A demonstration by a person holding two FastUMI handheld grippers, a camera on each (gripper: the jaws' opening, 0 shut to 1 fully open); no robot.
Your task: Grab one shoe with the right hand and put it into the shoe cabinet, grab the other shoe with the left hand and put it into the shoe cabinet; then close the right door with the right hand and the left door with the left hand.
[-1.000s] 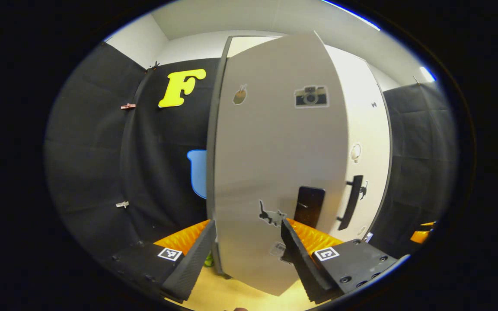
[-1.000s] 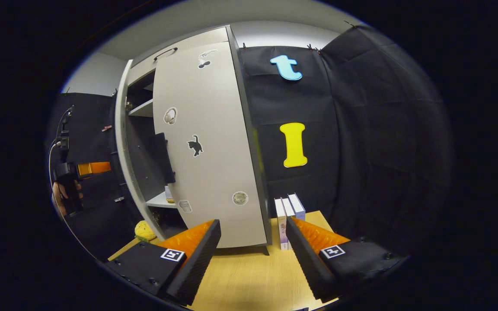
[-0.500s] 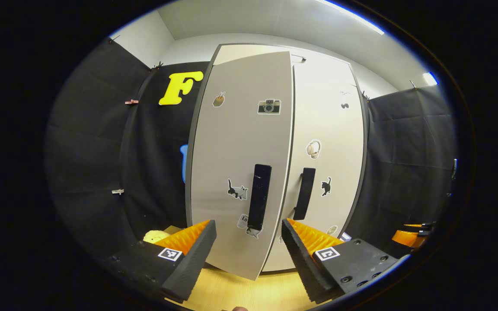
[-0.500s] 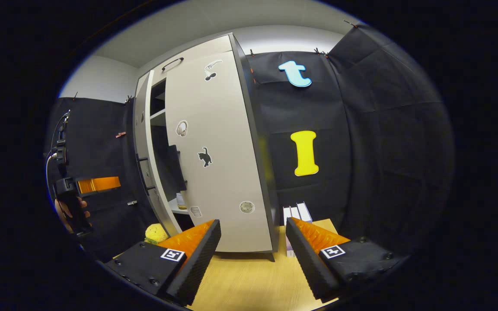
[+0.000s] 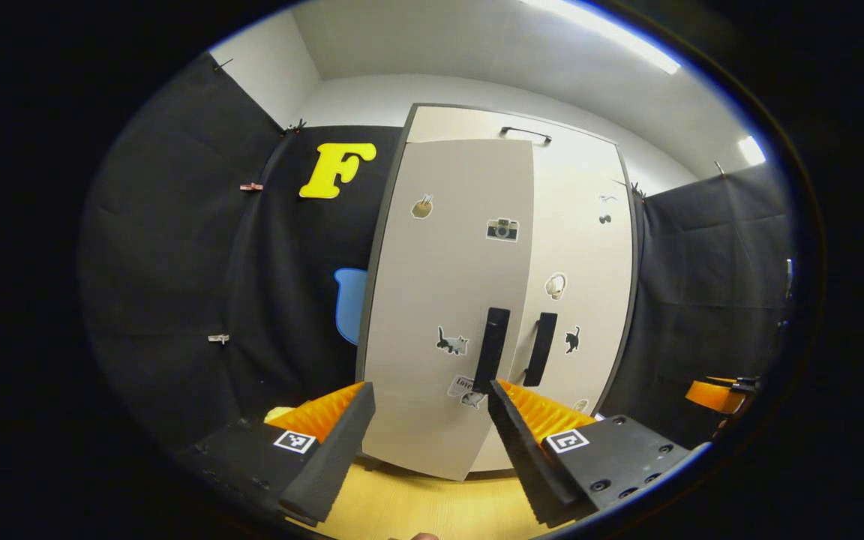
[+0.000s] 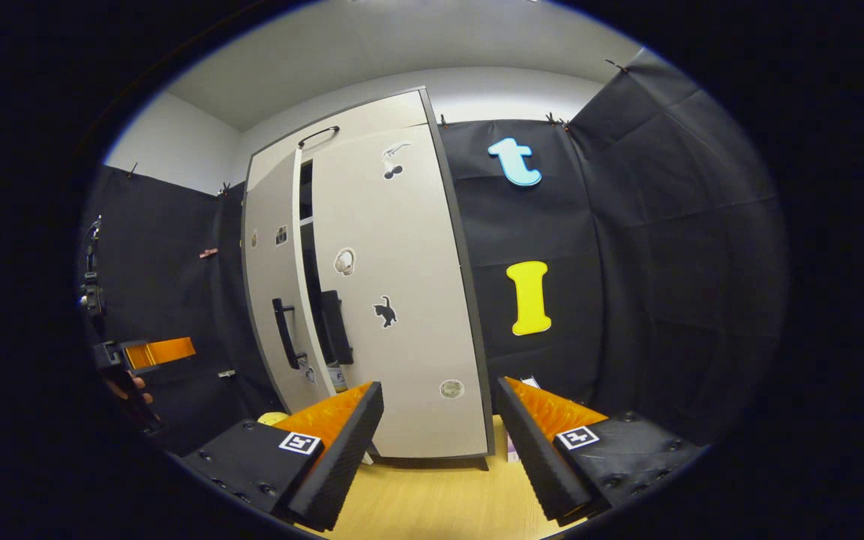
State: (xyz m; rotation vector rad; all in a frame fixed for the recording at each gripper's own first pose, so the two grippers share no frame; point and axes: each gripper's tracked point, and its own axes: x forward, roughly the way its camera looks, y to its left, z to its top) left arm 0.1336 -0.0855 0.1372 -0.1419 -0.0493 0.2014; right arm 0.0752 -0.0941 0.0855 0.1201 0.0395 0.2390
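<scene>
A: Shoe cabinet (image 5: 477, 315) at 12 o'clock in the left gripper view, upright on the pale wood surface (image 5: 432, 506). Tall, light grey, dark edging, small stickers on both doors.

B: Doors?

A: Right door (image 5: 578, 300) flush with the frame. Left door (image 5: 447, 307) not quite home, lower edge forward of the cabinet front. In the right gripper view, a narrow dark gap between left door (image 6: 271, 292) and right door (image 6: 394, 300), shelf edge visible inside near the top.

B: Handles?

A: Two dark vertical bar handles side by side at mid height: left handle (image 5: 492, 349), right handle (image 5: 541, 349).

B: Shoes?

A: Nothing identifiable as a shoe through the gap; cannot tell from here. Small pale object at the foot of the gap, too small to name.

B: Left gripper (image 5: 432, 439)?

A: Jaws apart, clamped on nothing, clear of the door, pointing at the left door's lower half. Seen again at 9 o'clock in the right gripper view (image 6: 151, 351), held in a hand (image 6: 128, 390), well apart from the cabinet.

B: Right gripper (image 6: 439, 442)?

A: Jaws apart, empty, aimed at the base of the right door without touching. Seen also at 3 o'clock in the left gripper view (image 5: 717, 392).

B: Anything else?

A: Yellow soft object (image 6: 273, 418) on the surface at 7 o'clock, just beside the cabinet's left foot.
</scene>
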